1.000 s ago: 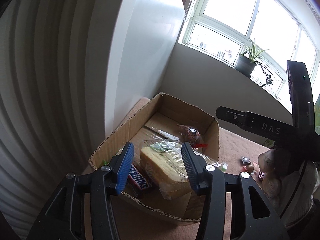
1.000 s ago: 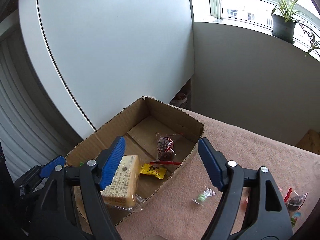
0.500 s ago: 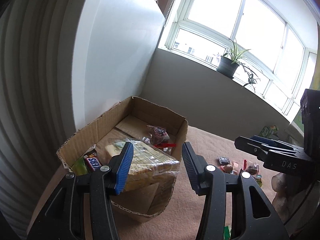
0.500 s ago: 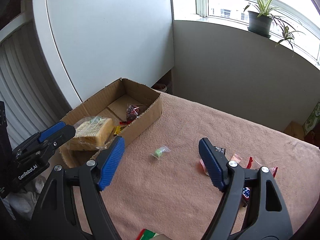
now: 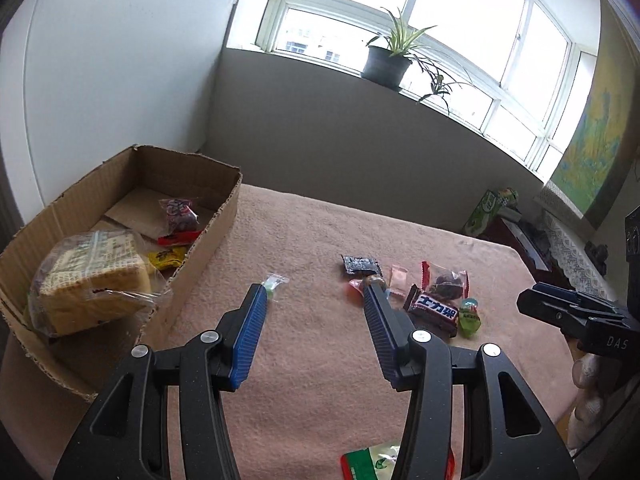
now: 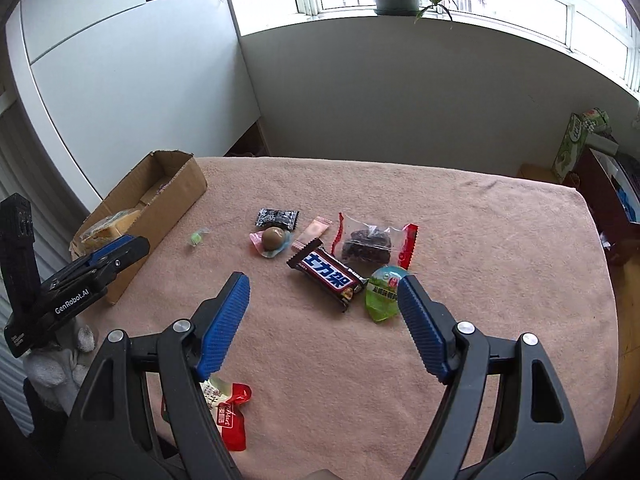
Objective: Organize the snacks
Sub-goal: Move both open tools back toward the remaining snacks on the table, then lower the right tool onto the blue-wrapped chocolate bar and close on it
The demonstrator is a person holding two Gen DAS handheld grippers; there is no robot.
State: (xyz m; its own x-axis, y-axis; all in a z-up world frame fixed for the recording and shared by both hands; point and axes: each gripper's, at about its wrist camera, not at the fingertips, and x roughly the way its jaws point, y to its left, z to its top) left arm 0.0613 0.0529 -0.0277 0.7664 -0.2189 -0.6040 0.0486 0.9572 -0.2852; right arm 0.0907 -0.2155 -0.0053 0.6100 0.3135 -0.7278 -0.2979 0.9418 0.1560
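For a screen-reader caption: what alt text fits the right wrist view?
Open, empty right gripper above a pink tablecloth scattered with wrapped snacks, nearest a dark chocolate bar. A cardboard box sits left.

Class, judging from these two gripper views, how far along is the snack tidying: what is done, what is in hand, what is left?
Done: the wrapped cake, a dark candy bag and a yellow packet lie in the cardboard box.
In hand: nothing; the left hand-held gripper and right hand-held gripper are open and empty.
Left: the chocolate bar, green jelly cup, dried fruit bag and small candies on the cloth.
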